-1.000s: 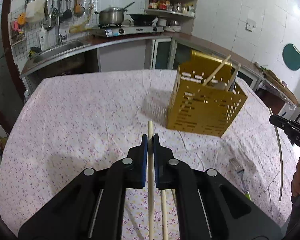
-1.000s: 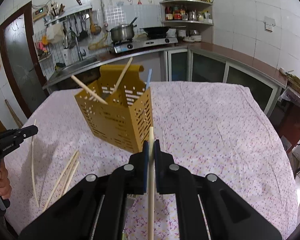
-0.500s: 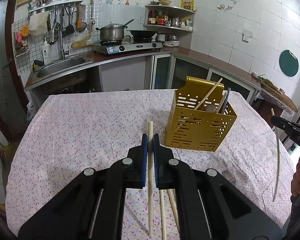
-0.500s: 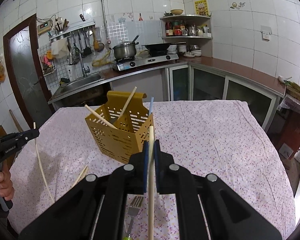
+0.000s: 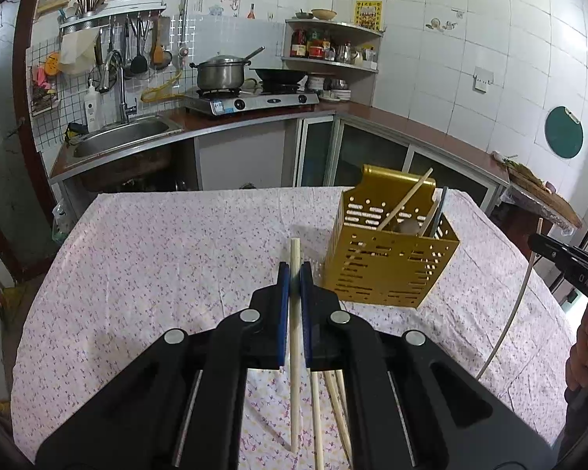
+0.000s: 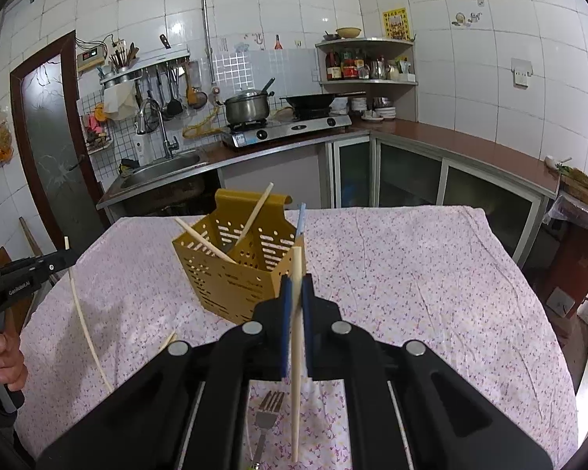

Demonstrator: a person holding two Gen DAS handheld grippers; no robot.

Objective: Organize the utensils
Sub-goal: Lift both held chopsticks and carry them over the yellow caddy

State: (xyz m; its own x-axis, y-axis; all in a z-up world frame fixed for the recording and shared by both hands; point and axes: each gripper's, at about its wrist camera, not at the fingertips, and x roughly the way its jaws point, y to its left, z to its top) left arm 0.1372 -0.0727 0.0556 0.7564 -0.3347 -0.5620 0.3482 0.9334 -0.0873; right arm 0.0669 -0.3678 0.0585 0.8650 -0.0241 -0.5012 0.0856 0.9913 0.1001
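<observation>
Left wrist view: your left gripper (image 5: 294, 270) was pinching a pale wooden chopstick (image 5: 294, 337) between its blue pads, the stick's tip standing just past the fingertips and its length running back under the gripper body. The yellow perforated utensil holder (image 5: 388, 270) stood ahead and to the right of the fingertips, on the floral tablecloth (image 5: 156, 258), apart from the gripper. It held one chopstick leaning toward the upper right and a dark-handled utensil against its right wall. Below the gripper, just right of the held stick, several loose chopsticks (image 5: 333, 403) lay on the cloth. At the far right edge your right gripper (image 5: 545, 246) appeared, a thin chopstick hanging down from it.

Right wrist view: your right gripper (image 6: 297, 286) was likewise closed on a chopstick (image 6: 296, 348), which rose past the fingertips and overlapped the near corner of the holder (image 6: 235, 274) in this view; whether they touched cannot be told. The holder stood ahead and slightly left of the fingertips, with two chopsticks leaning in its compartments and a light blue handle (image 6: 300, 219) at its right corner. A fork (image 6: 268, 415) lay on the cloth beneath the gripper, left of the held stick. Far left, your left hand (image 6: 4, 356) gripped the handle of the left gripper (image 6: 64, 254), its chopstick trailing downward.
</observation>
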